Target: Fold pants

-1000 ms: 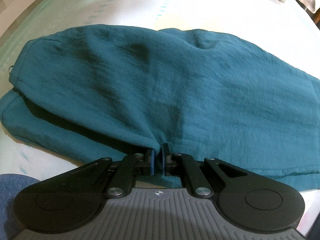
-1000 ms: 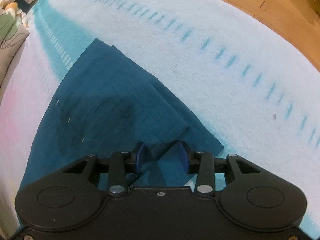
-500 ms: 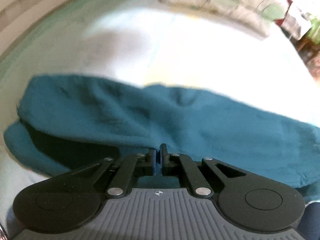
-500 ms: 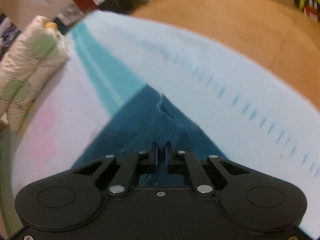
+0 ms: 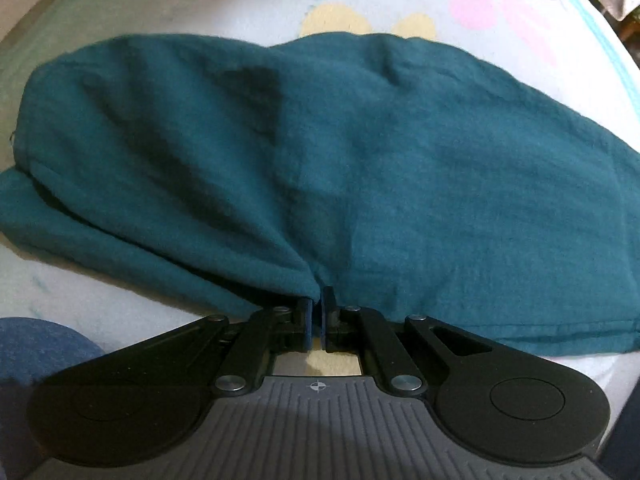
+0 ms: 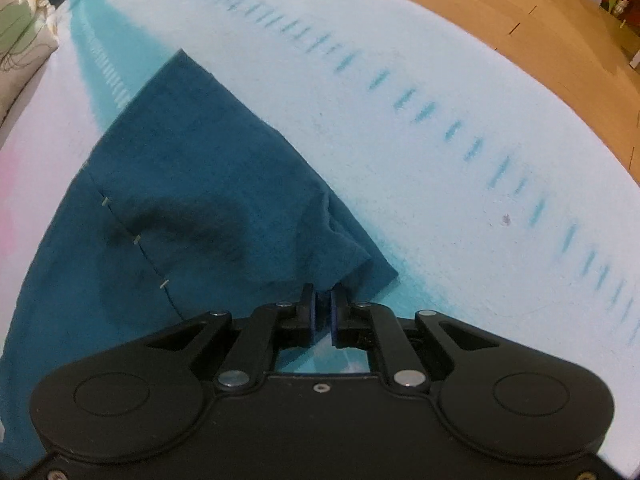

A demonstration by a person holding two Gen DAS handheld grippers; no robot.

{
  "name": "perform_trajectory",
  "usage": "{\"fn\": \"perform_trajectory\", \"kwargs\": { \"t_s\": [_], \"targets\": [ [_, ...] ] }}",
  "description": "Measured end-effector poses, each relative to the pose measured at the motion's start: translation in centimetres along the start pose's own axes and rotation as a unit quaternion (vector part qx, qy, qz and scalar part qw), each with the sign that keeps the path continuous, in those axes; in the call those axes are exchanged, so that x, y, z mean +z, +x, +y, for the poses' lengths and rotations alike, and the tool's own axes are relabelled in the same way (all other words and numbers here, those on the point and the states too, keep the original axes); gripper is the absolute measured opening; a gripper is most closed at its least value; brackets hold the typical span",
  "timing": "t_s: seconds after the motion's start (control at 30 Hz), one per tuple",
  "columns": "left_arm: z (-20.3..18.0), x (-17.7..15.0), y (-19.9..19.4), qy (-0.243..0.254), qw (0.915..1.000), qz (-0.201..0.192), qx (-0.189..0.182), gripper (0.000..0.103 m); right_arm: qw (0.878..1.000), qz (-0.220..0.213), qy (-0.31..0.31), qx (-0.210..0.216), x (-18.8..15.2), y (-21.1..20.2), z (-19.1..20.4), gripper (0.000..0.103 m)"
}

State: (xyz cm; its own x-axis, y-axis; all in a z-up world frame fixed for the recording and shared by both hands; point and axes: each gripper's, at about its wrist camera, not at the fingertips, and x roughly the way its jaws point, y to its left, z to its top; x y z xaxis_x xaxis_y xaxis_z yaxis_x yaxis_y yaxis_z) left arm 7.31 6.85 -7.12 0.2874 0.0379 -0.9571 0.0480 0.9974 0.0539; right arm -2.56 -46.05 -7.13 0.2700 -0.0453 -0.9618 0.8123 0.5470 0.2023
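Observation:
The teal pants lie folded in layers on a pale bed cover. My left gripper is shut on the near edge of the pants' upper layer, which puckers into the jaws. In the right wrist view the pants taper to a far corner. My right gripper is shut on a bunched near corner of the pants, with a lower layer lying flat under it.
The bed cover has a row of teal dashes, and wooden floor lies beyond its edge. A patterned pillow sits at the far left. Yellow and pink prints mark the cover behind the pants.
The right gripper closed from open onto the pants' corner. Both grippers lifted the fabric half a second ago and have come back down with it.

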Motion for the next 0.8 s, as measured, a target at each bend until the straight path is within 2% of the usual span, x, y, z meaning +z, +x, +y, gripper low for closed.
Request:
{"fn": "perform_trajectory", "kwargs": {
  "t_s": [0.13, 0.2, 0.37, 0.53, 0.67, 0.8],
  "targets": [
    [0.0, 0.2, -0.1, -0.002, 1.0000, 0.001, 0.000, 0.004, 0.998, -0.049, -0.015, 0.036, 0.1, -3.2, 0.6, 0.013],
    [0.0, 0.4, -0.2, -0.002, 1.0000, 0.001, -0.002, 0.004, 0.997, -0.058, -0.025, 0.054, 0.8, -4.5, 1.6, 0.013],
    [0.0, 0.4, -0.9, 0.000, 1.0000, 0.001, -0.004, 0.004, 0.988, -0.092, -0.068, 0.102, 3.6, -7.6, 7.9, 0.012],
    [0.6, 0.4, -1.0, -0.006, 1.0000, 0.005, -0.006, 0.004, 0.971, -0.133, -0.113, 0.165, 4.3, -11.6, 12.9, 0.012],
    [1.0, 0.5, -1.1, -0.007, 0.9999, 0.007, -0.014, 0.004, 0.968, -0.152, -0.096, 0.175, 3.4, -13.5, 10.8, 0.012],
    [1.5, 0.5, -1.0, -0.008, 0.9996, 0.008, -0.025, 0.004, 0.982, -0.134, -0.051, 0.123, 2.7, -11.4, 5.3, 0.013]
  ]
}}
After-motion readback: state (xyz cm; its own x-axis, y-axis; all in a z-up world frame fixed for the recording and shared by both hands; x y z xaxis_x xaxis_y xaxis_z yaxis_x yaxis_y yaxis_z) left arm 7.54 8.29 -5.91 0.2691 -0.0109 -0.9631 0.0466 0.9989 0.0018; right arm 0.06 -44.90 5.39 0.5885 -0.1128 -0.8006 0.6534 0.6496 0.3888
